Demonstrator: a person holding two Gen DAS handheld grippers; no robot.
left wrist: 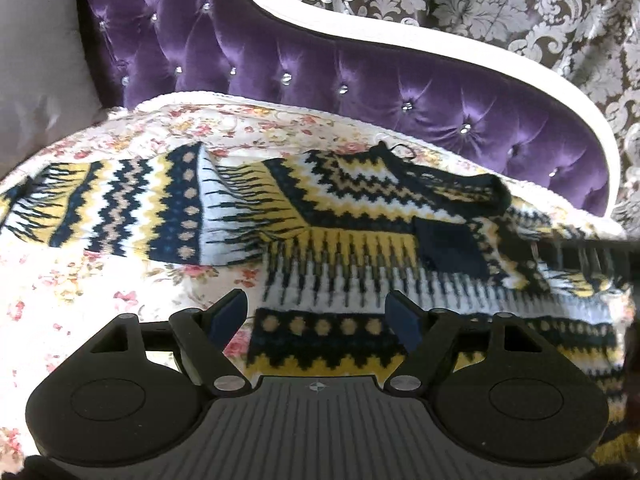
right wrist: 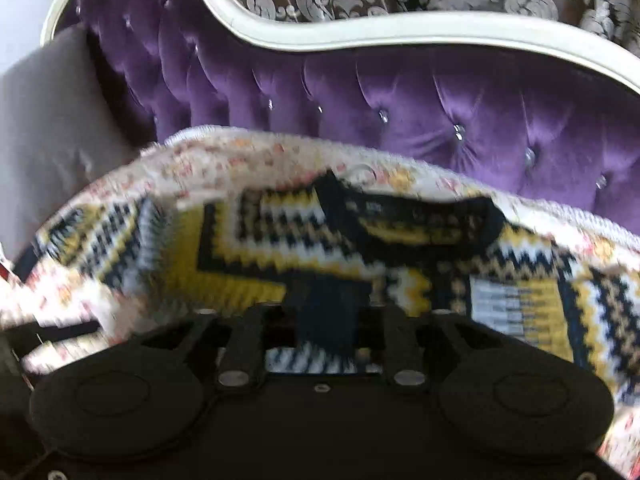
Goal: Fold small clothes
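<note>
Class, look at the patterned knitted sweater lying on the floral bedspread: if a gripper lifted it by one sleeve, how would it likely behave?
The sweater would probably flop and drape: one sleeve already lies folded over the body. Its thick-looking knit suggests it is fairly heavy for a small garment, so the body would likely trail behind. It seems unlikely to slide freely, since knit tends to cling to a bedspread.

No text, label, brand, number or sign can be read in either view.
</note>
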